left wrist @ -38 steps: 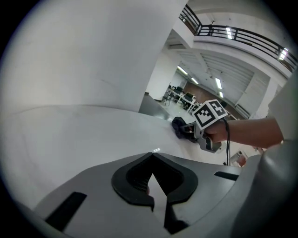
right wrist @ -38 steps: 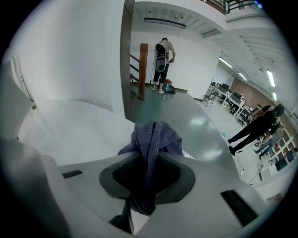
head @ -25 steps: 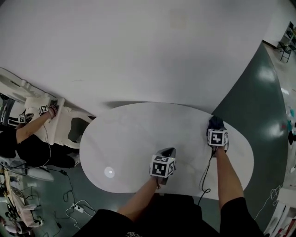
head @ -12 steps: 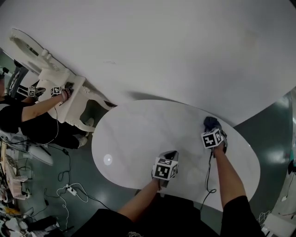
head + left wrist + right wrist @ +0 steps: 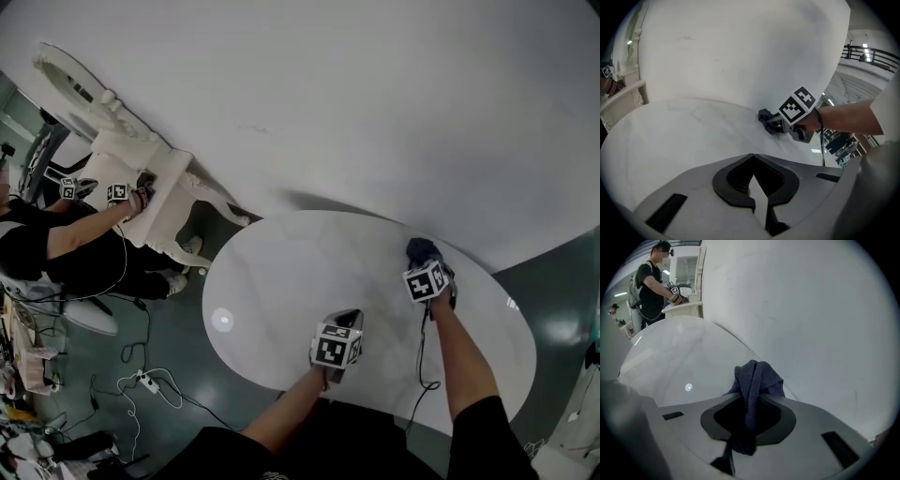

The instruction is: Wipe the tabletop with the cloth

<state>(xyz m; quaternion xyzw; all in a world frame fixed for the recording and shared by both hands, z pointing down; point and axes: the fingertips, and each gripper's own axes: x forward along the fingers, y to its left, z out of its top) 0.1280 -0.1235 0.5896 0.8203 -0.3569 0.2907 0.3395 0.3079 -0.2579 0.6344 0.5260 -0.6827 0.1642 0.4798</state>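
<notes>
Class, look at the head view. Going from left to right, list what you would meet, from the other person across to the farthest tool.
Other person's black sleeve → white carved furniture → bright light spot → left tool → right tool, which grips the cloth.

the cloth (image 5: 757,380) is seen as matt, nubbly woven fabric. the tabletop (image 5: 309,272) is finished smooth and faintly glossy, marble-like. the floor (image 5: 562,319) is polished shiny.
</notes>
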